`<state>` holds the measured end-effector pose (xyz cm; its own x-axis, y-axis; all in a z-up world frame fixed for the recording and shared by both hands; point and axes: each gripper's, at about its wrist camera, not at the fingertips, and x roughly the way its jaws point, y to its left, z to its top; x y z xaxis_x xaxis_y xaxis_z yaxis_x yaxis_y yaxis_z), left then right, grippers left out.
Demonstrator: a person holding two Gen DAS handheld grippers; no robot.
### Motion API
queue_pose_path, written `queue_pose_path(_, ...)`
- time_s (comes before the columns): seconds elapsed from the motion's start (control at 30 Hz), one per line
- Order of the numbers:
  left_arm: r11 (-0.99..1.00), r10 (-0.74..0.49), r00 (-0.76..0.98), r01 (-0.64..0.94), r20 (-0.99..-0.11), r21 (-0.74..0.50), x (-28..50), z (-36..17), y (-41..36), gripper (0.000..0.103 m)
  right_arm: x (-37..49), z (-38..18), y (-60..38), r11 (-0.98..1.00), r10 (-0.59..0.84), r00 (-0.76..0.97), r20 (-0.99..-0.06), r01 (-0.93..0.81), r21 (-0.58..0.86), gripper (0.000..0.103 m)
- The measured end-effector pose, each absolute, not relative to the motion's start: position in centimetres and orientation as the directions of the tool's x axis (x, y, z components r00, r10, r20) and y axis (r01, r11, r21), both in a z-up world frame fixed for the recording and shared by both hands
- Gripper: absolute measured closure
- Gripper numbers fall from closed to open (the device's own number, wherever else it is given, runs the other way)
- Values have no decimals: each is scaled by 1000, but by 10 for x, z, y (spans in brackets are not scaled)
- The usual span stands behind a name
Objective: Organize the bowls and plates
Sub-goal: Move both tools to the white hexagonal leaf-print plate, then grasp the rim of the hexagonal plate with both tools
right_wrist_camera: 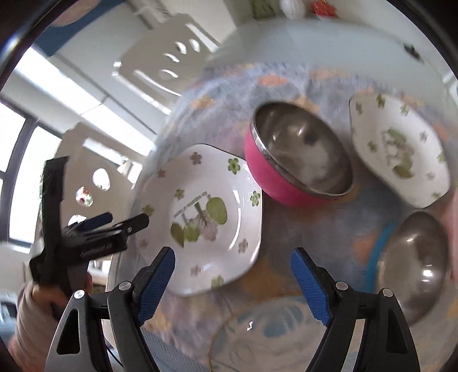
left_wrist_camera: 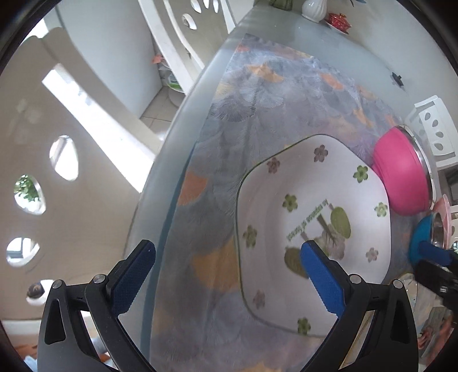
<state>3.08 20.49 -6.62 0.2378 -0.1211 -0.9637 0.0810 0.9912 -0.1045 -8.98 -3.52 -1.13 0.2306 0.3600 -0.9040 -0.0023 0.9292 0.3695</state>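
Note:
A white flowered plate (left_wrist_camera: 312, 226) (right_wrist_camera: 206, 217) lies on the patterned cloth. My left gripper (left_wrist_camera: 229, 257) is open; its right finger hangs over the plate, its left finger over the table's left edge. It also shows in the right wrist view (right_wrist_camera: 114, 221) at the plate's left rim. A pink steel-lined bowl (left_wrist_camera: 400, 168) (right_wrist_camera: 297, 154) stands just beyond the plate. A second flowered plate (right_wrist_camera: 400, 148) lies far right. A blue steel-lined bowl (left_wrist_camera: 423, 237) (right_wrist_camera: 412, 266) sits near right. My right gripper (right_wrist_camera: 232, 266) is open and empty above the cloth near the first plate's front corner.
The glass table edge (left_wrist_camera: 183, 137) curves along the left. White chairs (left_wrist_camera: 177, 37) (right_wrist_camera: 160, 63) stand beyond it. A white vase (left_wrist_camera: 313, 10) and a red item on a saucer (left_wrist_camera: 339, 21) sit at the table's far end. A pink plate rim (left_wrist_camera: 446, 211) shows far right.

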Motion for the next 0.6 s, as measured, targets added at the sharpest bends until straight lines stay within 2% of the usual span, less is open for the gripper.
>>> queue_pose_path(0.33, 993, -100, 162, 81, -982, -88, 46, -105, 205, 1, -61, -57, -21, 951, 294, 159, -942, 46, 305, 22)
queue_pose_path(0.6, 989, -126, 177, 98, -976, -110, 52, -107, 206, 1, -56, -80, -22, 950, 294, 141, -945, 68, 306, 20)
